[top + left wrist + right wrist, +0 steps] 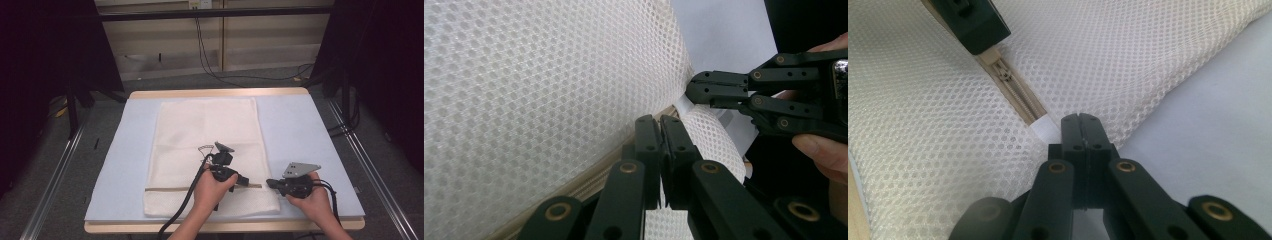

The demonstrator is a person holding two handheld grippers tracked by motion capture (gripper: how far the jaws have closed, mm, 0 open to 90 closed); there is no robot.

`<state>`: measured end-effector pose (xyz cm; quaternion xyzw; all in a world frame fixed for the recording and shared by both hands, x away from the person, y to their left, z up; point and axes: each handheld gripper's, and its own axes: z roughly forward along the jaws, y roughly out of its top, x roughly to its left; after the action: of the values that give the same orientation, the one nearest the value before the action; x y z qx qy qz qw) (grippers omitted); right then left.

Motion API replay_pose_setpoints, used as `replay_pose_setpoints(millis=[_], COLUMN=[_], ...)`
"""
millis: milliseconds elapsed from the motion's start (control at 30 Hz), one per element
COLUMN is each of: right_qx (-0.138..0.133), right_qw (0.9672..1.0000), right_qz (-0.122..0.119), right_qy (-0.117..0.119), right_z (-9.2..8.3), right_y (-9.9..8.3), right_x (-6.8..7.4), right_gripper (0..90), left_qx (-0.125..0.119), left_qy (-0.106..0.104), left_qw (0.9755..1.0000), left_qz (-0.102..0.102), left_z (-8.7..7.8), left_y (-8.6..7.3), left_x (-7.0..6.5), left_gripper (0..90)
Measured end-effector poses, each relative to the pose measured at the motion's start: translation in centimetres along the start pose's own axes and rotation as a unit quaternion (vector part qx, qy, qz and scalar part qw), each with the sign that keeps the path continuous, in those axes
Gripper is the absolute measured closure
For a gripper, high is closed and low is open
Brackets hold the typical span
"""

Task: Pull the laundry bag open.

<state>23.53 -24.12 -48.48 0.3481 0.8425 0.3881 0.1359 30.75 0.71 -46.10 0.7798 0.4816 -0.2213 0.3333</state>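
Two grippers work on one white mesh laundry bag [207,150], which lies flat on the pale blue mat [300,130] of the table, long axis running away from us, w/ its beige zipper [170,189] crossing the near end. We hold the left gripper [243,183] over the zipper line, pointing toward the bag's right edge; in the left gripper view its jaws stand together right at the zipper band [589,182], and we can't tell whether the zipper is caught between the pads. We hold the right gripper [270,183] just off the bag's right edge, pointing left at the left gripper, the 2 tips near each other. In the right gripper view the right gripper [1082,119] has its jaws pressed together on the white tab [1044,126] at the zipper's end, approx. where mesh meets mat. Same view shows the zipper [1015,95] teeth running from that tab up to the left gripper's black tip [973,25]. The left gripper view shows the right gripper [691,90] pinching the bag's edge from the side.
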Motion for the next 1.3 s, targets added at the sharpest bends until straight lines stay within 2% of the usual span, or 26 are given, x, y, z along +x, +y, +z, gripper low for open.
replay_pose_setpoints(millis=[100, 133, 333, 367, 533, 633, 667, 767, 900, 967, 1033, 1067, 1167, 1300], right_qx=[0.0, -0.001, 0.0, 0.0, 0.0, 0.0, 0.001, 0.0, -0.001, 0.0, 0.0, 0.0, -0.001, 0.0], right_qw=[1.0, 1.0, 1.0, 1.0, 1.0, 1.0, 1.0, 1.0, 1.0, 1.0, 1.0, 1.0, 1.0, 1.0], right_qz=[-0.001, -0.001, -0.001, -0.001, 0.0, -0.002, -0.002, -0.005, -0.004, -0.005, -0.007, -0.003, -0.006, -0.005], right_qy=[0.0, -0.002, -0.002, -0.002, -0.002, -0.003, -0.004, -0.003, -0.004, -0.003, -0.003, -0.004, -0.003, -0.004], right_z=[0.0, 0.0, 0.0, 0.0, 0.0, 0.0, 0.0, 0.0, 0.0, 0.0, 0.0, 0.0, 0.0, 0.0], right_y=[0.0, 0.0, 0.0, 0.0, 0.0, 0.0, 0.0, 0.0, 0.0, 0.0, 0.0, 0.0, 0.0, 0.0], right_x=[0.0, 0.0, 0.0, 0.0, 0.0, 0.0, 0.1, 0.0, 0.1, 0.0, 0.0, 0.1, 0.1, 0.1], right_gripper=[90.0, 90.0, 90.0, 90.0, 90.0, 90.0, 90.0, 90.0, 90.0, 90.0, 90.0, 90.0, 90.0, 90.0], left_qx=[0.001, 0.002, 0.002, 0.001, 0.003, -0.001, 0.0, 0.007, 0.002, 0.003, -0.002, 0.0, -0.004, -0.001], left_qy=[0.003, -0.006, -0.007, 0.002, -0.005, 0.001, -0.004, 0.0, -0.005, 0.003, 0.002, -0.006, 0.0, -0.005], left_qw=[1.0, 1.0, 1.0, 1.0, 1.0, 1.0, 1.0, 1.0, 1.0, 1.0, 1.0, 0.9999, 0.9999, 1.0], left_qz=[0.002, -0.003, -0.004, -0.004, -0.006, -0.01, -0.008, 0.002, -0.005, 0.0, -0.008, -0.011, -0.012, -0.008], left_z=[-0.3, -0.3, -0.3, -0.3, -0.7, -0.9, -0.9, -0.9, -0.9, -1.1, -1.2, -1.4, -1.5, -1.5], left_y=[-0.1, -0.1, -0.2, -0.2, -0.3, -0.3, -0.3, -0.4, -0.3, -0.3, -0.4, -0.4, -0.4, -0.5], left_x=[0.2, 0.3, 0.4, 0.4, 0.7, 0.7, 0.8, 0.9, 0.8, 0.9, 0.9, 1.0, 1.1, 1.2], left_gripper=[87.6, 87.6, 87.6, 87.6, 87.6, 87.6, 87.6, 87.7, 87.7, 87.7, 87.7, 87.7, 87.7, 87.7])
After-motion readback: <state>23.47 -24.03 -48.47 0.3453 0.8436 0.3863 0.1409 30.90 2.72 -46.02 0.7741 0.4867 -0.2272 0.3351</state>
